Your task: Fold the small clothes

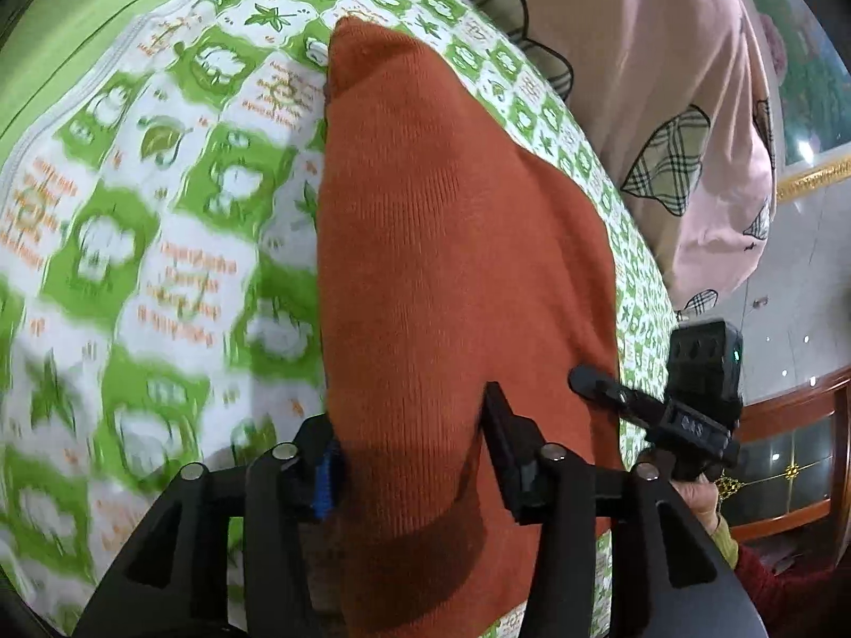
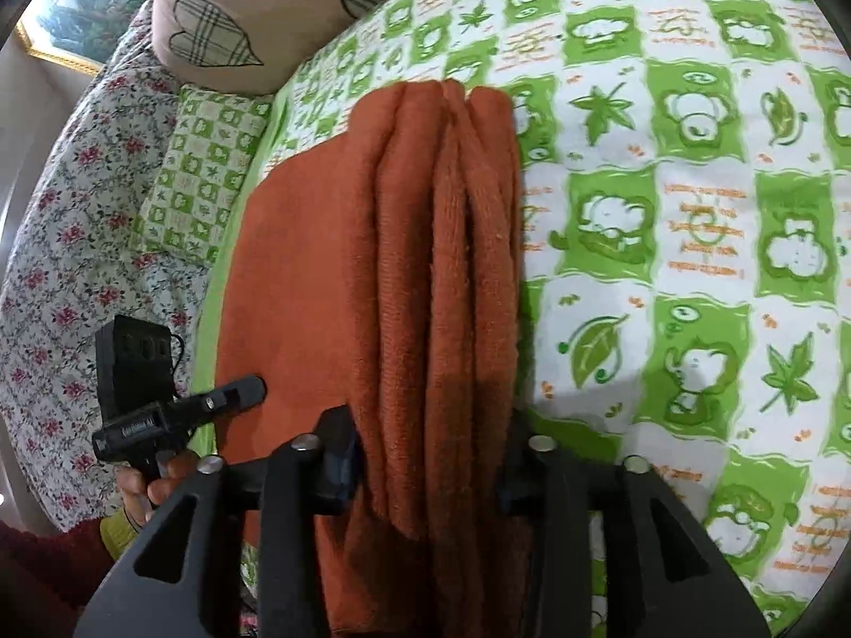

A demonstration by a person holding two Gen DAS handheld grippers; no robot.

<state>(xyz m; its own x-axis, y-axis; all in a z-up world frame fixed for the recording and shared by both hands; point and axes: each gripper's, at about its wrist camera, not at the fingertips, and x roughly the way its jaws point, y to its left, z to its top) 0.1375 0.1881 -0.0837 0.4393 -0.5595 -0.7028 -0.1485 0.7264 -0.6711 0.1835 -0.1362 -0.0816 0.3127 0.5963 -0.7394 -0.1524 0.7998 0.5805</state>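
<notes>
A rust-orange knit garment [image 1: 452,239] lies lengthwise on the bed. My left gripper [image 1: 412,446] stands over its near end, jaws apart: the blue-padded left finger is at the cloth's left edge and the right finger rests on top of the cloth. In the right wrist view the garment [image 2: 298,292] has a stack of folded layers [image 2: 452,212] along its right side. My right gripper [image 2: 428,457] straddles that stack, which fills the gap between its parted fingers. Each gripper also shows in the other's view: the right gripper [image 1: 601,385] and the left gripper [image 2: 228,396].
A green-and-white patterned bed cover [image 2: 691,212] spreads under the garment. A pink pillow with plaid hearts [image 1: 665,80] sits at the head, a small patterned pillow [image 2: 202,175] and floral sheet [image 2: 69,212] beside it. A wooden cabinet [image 1: 787,452] stands off the bed.
</notes>
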